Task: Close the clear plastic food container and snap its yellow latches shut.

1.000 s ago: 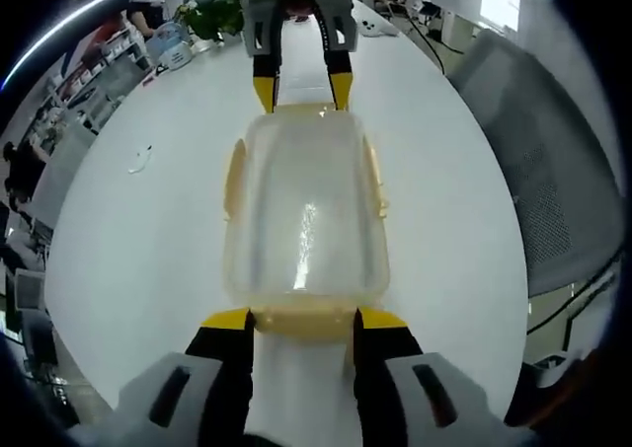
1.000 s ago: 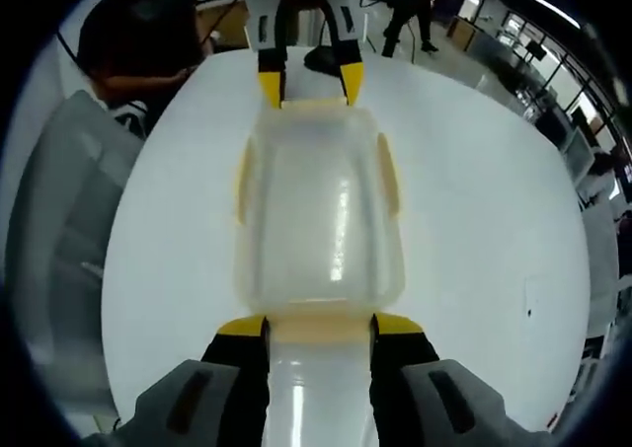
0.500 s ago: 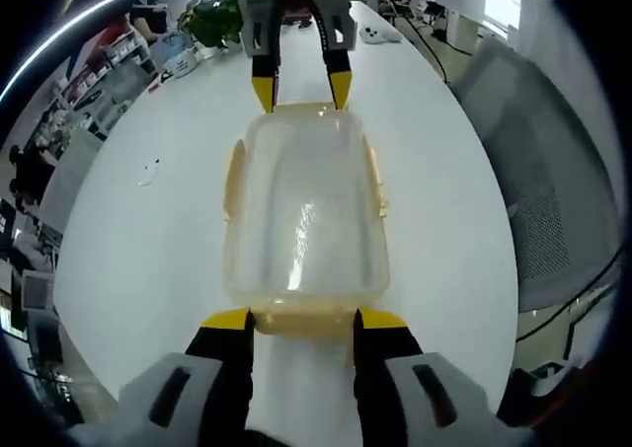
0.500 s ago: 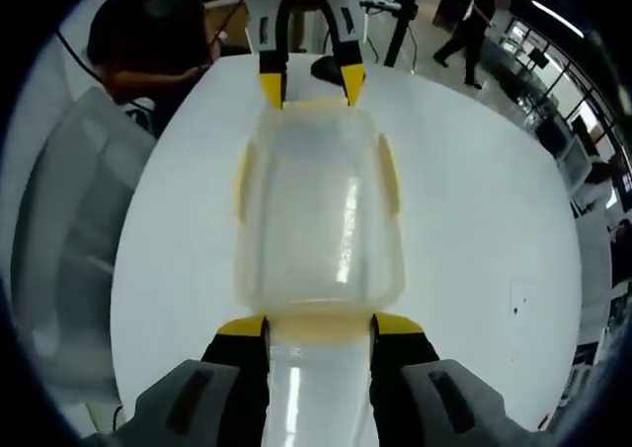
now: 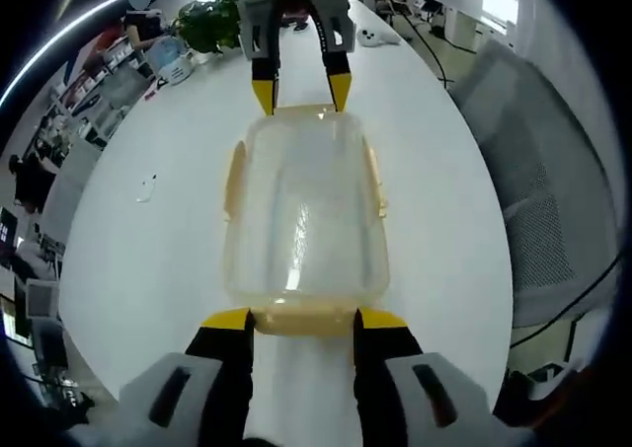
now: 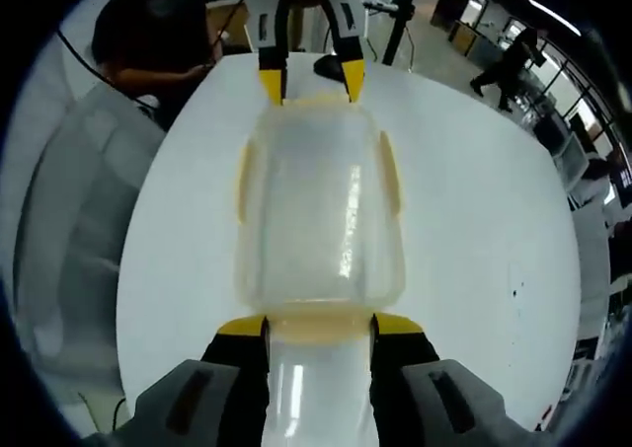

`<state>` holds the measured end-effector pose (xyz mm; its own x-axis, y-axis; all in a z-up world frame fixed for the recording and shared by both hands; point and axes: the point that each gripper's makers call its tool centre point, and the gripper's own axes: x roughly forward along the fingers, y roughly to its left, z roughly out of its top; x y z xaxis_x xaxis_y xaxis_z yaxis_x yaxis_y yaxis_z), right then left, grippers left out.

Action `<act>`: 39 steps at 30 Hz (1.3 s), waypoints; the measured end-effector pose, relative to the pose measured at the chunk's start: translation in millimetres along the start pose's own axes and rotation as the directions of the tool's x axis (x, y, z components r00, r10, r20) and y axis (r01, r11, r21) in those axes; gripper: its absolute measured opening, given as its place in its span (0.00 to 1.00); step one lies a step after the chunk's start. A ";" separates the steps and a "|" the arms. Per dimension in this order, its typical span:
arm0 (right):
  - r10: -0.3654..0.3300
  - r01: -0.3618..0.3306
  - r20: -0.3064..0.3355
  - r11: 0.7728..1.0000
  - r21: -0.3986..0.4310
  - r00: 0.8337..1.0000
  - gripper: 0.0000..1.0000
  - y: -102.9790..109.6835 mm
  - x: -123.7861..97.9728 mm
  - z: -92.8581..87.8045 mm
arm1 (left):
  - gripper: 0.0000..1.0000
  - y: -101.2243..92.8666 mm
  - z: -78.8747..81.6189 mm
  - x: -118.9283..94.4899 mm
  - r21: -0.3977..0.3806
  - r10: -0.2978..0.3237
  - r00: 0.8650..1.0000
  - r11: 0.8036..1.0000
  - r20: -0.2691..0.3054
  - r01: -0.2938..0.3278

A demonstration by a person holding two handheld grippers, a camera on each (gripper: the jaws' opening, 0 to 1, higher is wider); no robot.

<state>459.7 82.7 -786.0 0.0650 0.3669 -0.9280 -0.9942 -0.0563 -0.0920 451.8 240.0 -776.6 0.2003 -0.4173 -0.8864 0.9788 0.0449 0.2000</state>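
Note:
The clear plastic food container [image 5: 301, 210] with its lid on stretches away between my two grippers. Its yellow side latches [image 5: 234, 176] lie flat against the long sides. My left gripper [image 5: 303, 319] is shut on the near yellow end latch [image 5: 301, 322], one fingertip at each side of it. My right gripper [image 5: 301, 94] grips the far end the same way. In the right gripper view the container [image 6: 316, 200] runs from my right gripper [image 6: 319, 326] to the left gripper [image 6: 311, 84]. It looks held a little above the table.
A round white table [image 5: 128, 260] lies below, with a small object [image 5: 146, 186] on it at the left. A grey mesh chair [image 5: 553, 190] stands beside the table. A plant [image 5: 202, 23] sits at the far end. A seated person in dark clothes [image 6: 148, 33] is behind the table.
The table and room have slid and shrunk slightly in both views while the container kept its place between the jaws. Both grippers moved together with the container.

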 end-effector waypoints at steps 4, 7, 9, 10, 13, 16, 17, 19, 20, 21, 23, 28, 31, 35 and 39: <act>0.000 0.000 -0.004 1.000 0.004 1.000 0.38 2.0 -3.5 -8.1 | 0.39 -0.1 8.3 3.6 0.007 -0.001 1.000 1.000 -0.006 0.001; -0.002 0.002 -0.002 1.000 0.010 1.000 0.38 2.1 -7.6 -14.1 | 0.39 0.2 14.7 5.2 0.009 -0.001 1.000 1.000 -0.009 0.001; -0.004 0.004 -0.002 1.000 0.010 1.000 0.38 2.2 -9.8 -18.3 | 0.39 0.2 19.6 5.7 0.010 -0.001 1.000 1.000 -0.006 0.001; -0.004 0.004 0.000 1.000 0.012 1.000 0.38 2.4 -11.4 -21.1 | 0.39 0.7 22.3 7.0 0.012 -0.001 1.000 1.000 -0.005 0.001; -0.005 0.005 -0.002 1.000 0.014 1.000 0.38 2.9 -14.2 -28.1 | 0.39 1.2 29.4 10.7 0.015 -0.002 1.000 1.000 -0.006 0.002; -0.002 0.002 -0.002 1.000 0.017 1.000 0.38 4.2 -18.3 -35.6 | 0.39 0.5 37.5 13.1 0.019 -0.002 1.000 1.000 -0.009 0.002; -0.002 0.002 -0.001 1.000 0.017 1.000 0.38 4.8 -19.4 -37.3 | 0.39 -0.2 39.4 13.8 0.017 -0.004 1.000 1.000 -0.008 0.004; -0.004 0.004 0.000 1.000 0.017 1.000 0.38 5.3 -22.2 -41.0 | 0.39 -0.2 43.6 15.4 0.018 -0.003 1.000 1.000 -0.010 0.003; -0.004 0.004 0.002 1.000 0.017 1.000 0.38 5.3 -23.4 -42.8 | 0.39 -0.2 45.5 16.1 0.017 -0.002 1.000 1.000 -0.010 0.003; -0.005 0.005 0.003 1.000 0.018 1.000 0.38 5.3 -24.4 -45.8 | 0.39 -0.3 48.5 17.0 0.017 -0.002 1.000 1.000 -0.010 0.002; -0.005 0.005 0.003 1.000 0.019 1.000 0.38 6.2 -25.8 -51.2 | 0.39 -1.1 53.5 17.5 0.019 -0.001 1.000 1.000 -0.009 0.001; -0.005 0.005 0.004 1.000 0.024 1.000 0.38 8.5 -29.6 -62.4 | 0.39 -2.9 65.8 22.8 0.026 -0.001 1.000 1.000 -0.012 0.001; -0.004 0.004 0.006 1.000 0.027 1.000 0.38 11.2 -33.1 -69.1 | 0.39 -5.0 72.5 26.3 0.028 -0.005 1.000 1.000 -0.017 0.005; -0.004 0.004 0.009 1.000 0.030 1.000 0.38 13.3 -36.4 -76.9 | 0.39 -6.3 80.3 29.0 0.032 -0.006 1.000 0.999 -0.018 0.006; -0.005 0.005 0.008 0.999 0.036 1.000 0.38 13.9 -42.0 -85.4 | 0.39 -6.3 89.7 31.1 0.036 -0.004 1.000 0.999 -0.016 0.004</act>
<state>450.5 -12.8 -779.2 0.0694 0.3749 -0.9245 -0.9963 -0.0214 -0.0835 447.9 145.4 -768.1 0.1972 -0.4025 -0.8939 0.9775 0.0106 0.2108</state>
